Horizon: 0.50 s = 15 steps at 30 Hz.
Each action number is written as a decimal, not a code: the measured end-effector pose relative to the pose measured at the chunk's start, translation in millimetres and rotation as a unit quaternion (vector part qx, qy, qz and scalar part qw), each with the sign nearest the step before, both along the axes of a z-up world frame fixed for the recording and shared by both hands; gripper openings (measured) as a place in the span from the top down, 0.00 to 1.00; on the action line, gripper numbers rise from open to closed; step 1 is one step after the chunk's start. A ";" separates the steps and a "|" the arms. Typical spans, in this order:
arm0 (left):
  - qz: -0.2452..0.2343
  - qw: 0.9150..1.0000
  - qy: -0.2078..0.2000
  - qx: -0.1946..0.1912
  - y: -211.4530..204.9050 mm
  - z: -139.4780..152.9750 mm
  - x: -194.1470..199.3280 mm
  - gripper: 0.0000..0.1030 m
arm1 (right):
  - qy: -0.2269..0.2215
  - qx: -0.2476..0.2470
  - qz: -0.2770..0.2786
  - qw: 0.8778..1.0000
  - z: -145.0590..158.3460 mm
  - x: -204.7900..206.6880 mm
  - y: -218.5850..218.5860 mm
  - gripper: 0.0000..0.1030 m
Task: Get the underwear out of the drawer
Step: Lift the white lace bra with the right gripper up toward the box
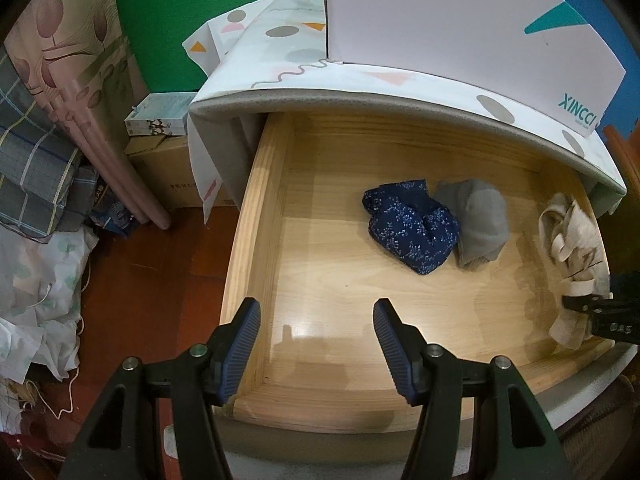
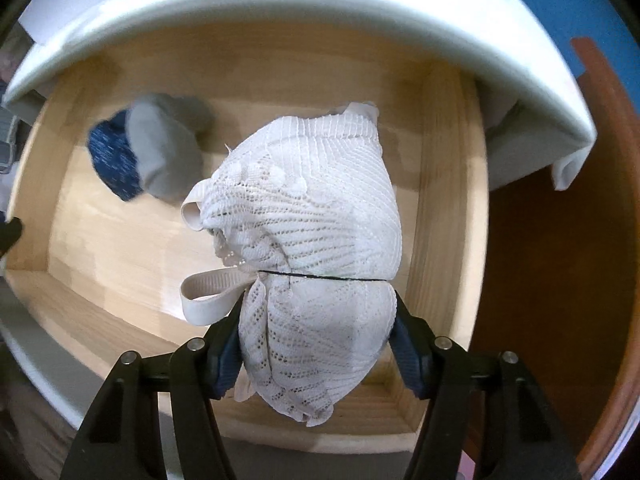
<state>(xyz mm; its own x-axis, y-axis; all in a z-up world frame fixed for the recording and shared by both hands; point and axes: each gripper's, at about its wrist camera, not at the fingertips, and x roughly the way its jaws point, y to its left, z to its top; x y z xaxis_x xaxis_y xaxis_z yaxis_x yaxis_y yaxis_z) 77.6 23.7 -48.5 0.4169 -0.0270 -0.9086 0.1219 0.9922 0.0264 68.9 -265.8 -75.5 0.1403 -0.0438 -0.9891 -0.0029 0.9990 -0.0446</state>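
A white lace underwear piece hangs bunched between the fingers of my right gripper, which is shut on it above the right side of the open wooden drawer. The left wrist view shows the same white garment at the drawer's right wall. A dark blue floral piece and a grey piece lie side by side on the drawer floor, also visible as the blue piece and grey piece. My left gripper is open and holds nothing over the front left of the drawer.
A patterned cloth covers the cabinet top, and a white box stands on it. Cardboard boxes and piled fabrics crowd the red-brown floor to the left. Brown wooden furniture stands right of the drawer.
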 end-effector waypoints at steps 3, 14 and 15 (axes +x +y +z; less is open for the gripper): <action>0.001 1.000 0.003 0.000 0.3 -0.4 0.5 0.42 | -0.016 0.007 0.008 1.000 16.6 -7.6 1.5 0.42; 0.004 1.000 0.002 0.003 -0.3 -1.7 0.6 0.42 | -0.047 0.029 0.027 0.998 68.1 -39.5 -7.0 0.42; 0.005 1.000 0.001 0.003 -0.2 -1.6 0.4 0.42 | -0.051 0.026 0.028 0.998 74.3 -43.1 -8.5 0.42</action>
